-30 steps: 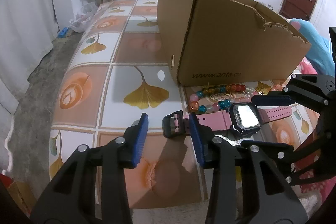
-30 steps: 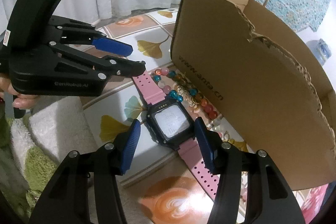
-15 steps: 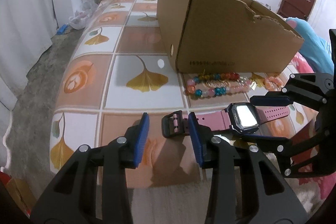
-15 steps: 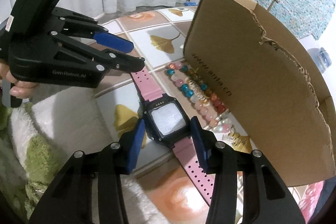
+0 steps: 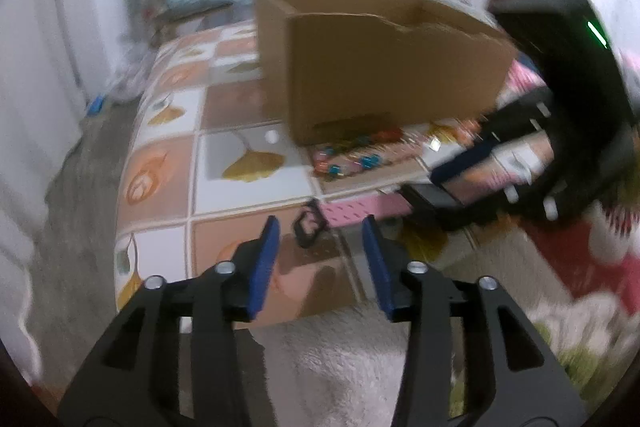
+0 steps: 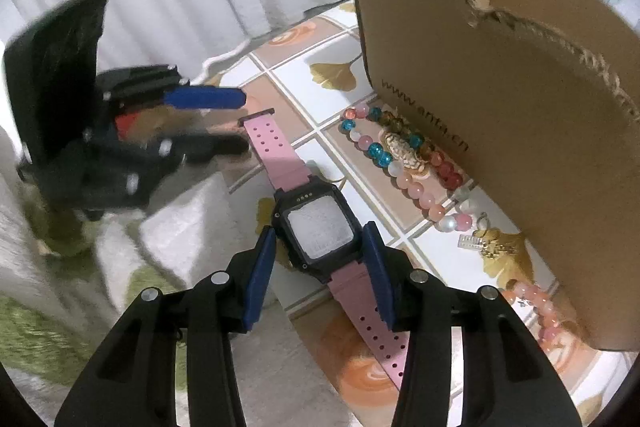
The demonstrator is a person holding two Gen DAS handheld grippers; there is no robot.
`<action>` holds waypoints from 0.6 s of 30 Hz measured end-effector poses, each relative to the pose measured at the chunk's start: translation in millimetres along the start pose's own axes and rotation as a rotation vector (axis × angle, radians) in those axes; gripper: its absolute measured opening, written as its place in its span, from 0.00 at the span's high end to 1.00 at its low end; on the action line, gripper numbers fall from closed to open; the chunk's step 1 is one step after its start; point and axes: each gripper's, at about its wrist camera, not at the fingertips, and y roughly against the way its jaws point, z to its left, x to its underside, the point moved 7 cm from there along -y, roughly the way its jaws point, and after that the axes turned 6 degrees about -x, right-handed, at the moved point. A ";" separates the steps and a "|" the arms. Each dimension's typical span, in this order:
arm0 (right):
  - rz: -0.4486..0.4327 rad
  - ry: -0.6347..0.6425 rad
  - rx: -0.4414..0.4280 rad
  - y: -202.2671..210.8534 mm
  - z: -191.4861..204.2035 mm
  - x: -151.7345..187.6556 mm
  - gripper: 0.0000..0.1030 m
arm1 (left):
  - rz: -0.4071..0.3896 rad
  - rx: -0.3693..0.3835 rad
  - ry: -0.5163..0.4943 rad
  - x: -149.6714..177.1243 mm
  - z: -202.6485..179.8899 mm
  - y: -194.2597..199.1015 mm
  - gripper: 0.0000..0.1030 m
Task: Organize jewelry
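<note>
Though blurred in left view, watch [image 6: 316,227] crisp in right gripper's [image 6: 319,239] just-closed grasp.

- A table [image 6: 304,39] under a cloth of ginkgo-leaf squares carries everything.
- A cardboard box [image 6: 520,131] stands mid-table.
- Beaded bracelets [image 6: 400,155] lie along the box's front wall.
- A pink-strapped watch [image 6: 320,231] lies face up near the table's front edge, beside the bracelets.

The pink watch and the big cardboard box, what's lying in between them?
Beaded bracelets lie on the patterned tabletop between the pink watch and the cardboard box, right along the box's wall. The right wrist view shows it best.
</note>
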 end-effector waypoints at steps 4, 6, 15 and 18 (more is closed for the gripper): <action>0.030 -0.021 -0.067 -0.3 -5.3 -2.4 0.57 | 0.013 -0.062 -0.193 2.1 -19.6 -8.6 0.54; 0.043 -0.022 -0.088 -0.7 -6.9 -4.1 0.57 | 0.011 -0.115 -0.282 2.5 -25.0 -13.9 0.54; 0.037 -0.075 -0.180 -2.1 -15.4 -11.5 0.57 | -0.010 -0.241 -0.567 1.1 -47.9 -31.6 0.66; 0.024 -0.115 -0.206 -0.6 -18.9 -9.1 0.57 | 0.035 -0.185 -0.517 -3.0 -48.7 -33.9 0.88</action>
